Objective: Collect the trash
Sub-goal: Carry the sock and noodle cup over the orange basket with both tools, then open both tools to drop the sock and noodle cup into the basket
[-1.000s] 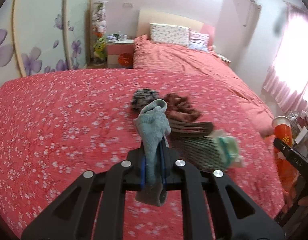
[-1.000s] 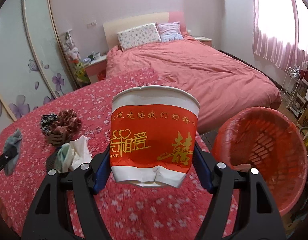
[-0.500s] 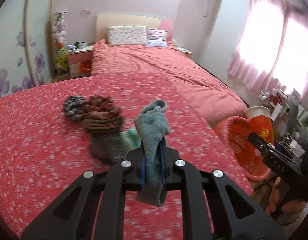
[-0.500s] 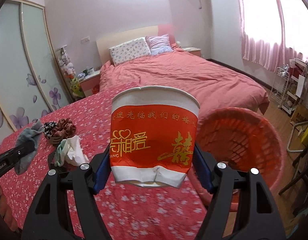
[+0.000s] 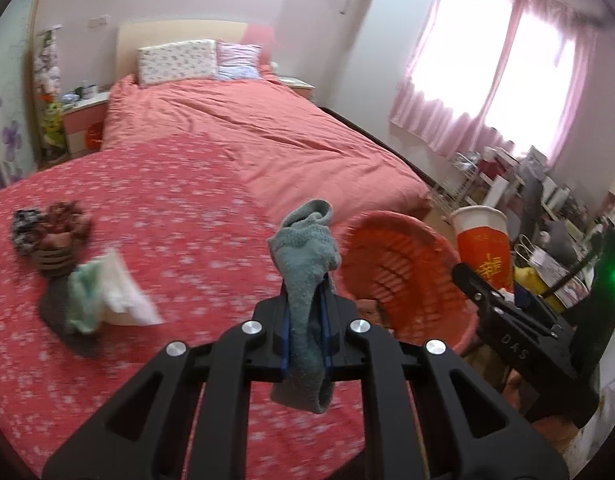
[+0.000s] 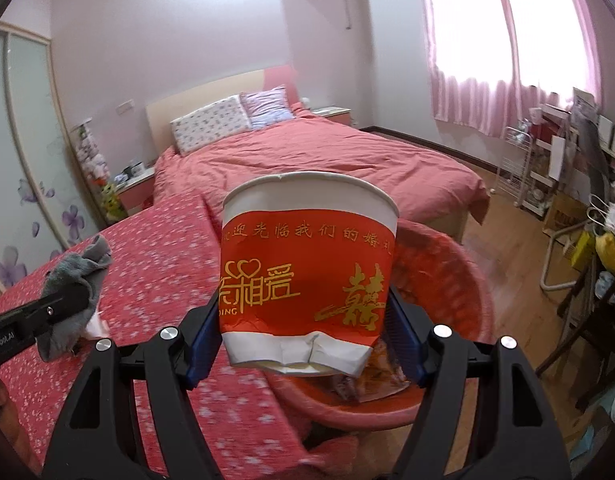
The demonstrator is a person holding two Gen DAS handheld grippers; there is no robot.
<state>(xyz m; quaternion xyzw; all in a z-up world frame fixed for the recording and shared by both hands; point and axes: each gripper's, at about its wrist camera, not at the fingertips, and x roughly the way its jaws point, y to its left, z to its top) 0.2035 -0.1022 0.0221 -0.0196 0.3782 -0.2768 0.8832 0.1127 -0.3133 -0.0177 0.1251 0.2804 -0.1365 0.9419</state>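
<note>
The bed (image 5: 155, 216) now lies further left in both views than a second ago. Bring both loads fully over the orange basket (image 6: 439, 276) before releasing. The right hand-held gripper (image 6: 307, 316) clamps the paper cup (image 6: 307, 264); the left hand-held gripper (image 5: 305, 328) pinches the grey sock (image 5: 305, 264).

Left gripper (image 5: 305, 316) angled downward, jaws nearly closed, clamping a grey sock (image 5: 307, 264). Right gripper (image 6: 307, 332), at its 3 o'clock, angled downward, jaws wide, gripping a paper cup (image 6: 307, 268).
</note>
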